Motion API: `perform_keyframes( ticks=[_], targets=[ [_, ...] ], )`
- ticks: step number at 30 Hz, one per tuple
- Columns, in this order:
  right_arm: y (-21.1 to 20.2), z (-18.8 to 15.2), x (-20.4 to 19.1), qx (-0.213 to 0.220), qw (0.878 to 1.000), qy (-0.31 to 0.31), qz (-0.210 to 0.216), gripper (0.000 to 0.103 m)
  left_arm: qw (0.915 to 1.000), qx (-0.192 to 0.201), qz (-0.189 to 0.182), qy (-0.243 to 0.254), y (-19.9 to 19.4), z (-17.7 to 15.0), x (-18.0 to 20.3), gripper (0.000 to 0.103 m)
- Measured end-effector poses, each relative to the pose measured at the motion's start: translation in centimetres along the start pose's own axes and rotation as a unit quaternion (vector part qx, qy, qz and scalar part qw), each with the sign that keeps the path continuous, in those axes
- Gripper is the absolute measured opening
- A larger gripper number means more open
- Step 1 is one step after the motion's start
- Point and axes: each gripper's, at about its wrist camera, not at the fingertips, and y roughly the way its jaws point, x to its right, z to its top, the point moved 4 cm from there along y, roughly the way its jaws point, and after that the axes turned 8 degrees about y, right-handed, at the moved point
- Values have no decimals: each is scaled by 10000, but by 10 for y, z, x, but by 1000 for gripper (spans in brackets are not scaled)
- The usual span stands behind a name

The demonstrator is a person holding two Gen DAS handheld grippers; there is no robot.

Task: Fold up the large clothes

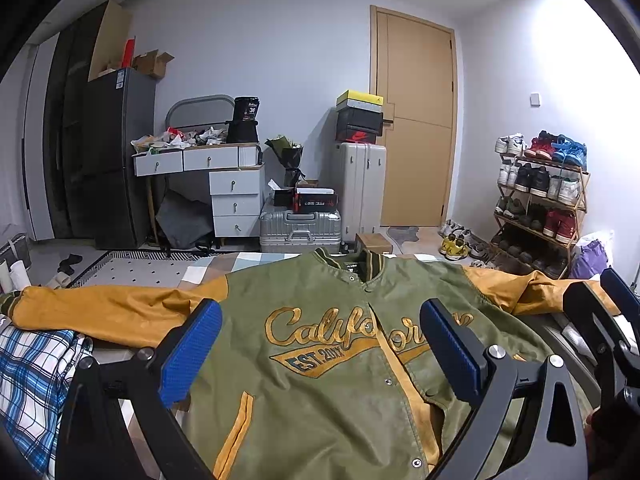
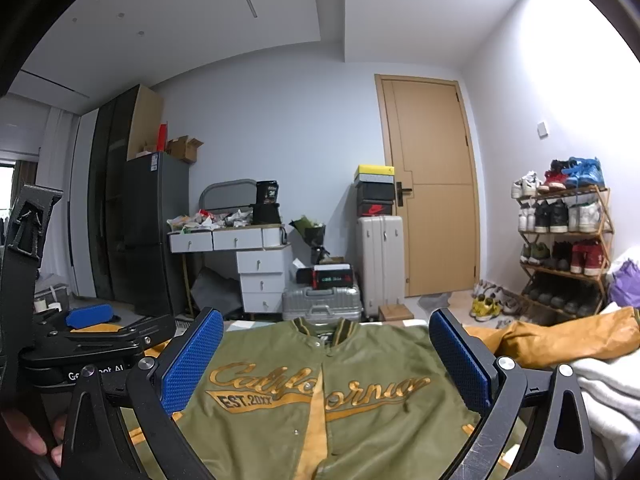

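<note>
Reading "California EST.20XX", jacket (image 2: 320, 412) lies beneath both spread grippers.

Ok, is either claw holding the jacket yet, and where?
No. Both the left claw and right claw are open above the jacket, which lies spread out flat; nothing sits between the fingers.

I read the jacket (image 1: 320, 392) under my left claw (image 1: 320, 356) as matt green cloth, faintly napped; sleeves (image 1: 100, 312) to either side smoother, mustard, slight sheen. Claw pads (image 1: 192, 356) blue, dimpled rubbery texture; arms matt black plastic, bright metal bolts. Beyond the claw, ribbed metallic suitcase (image 1: 300, 226).
</note>
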Motion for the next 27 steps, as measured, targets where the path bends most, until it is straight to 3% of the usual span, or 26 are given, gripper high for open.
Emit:
perform_keyframes(
  ticks=[27],
  targets=[
    [2, -3, 1, -54, 10000, 18, 22, 103, 9998, 79, 62, 186, -2, -3, 8, 97]
  ],
)
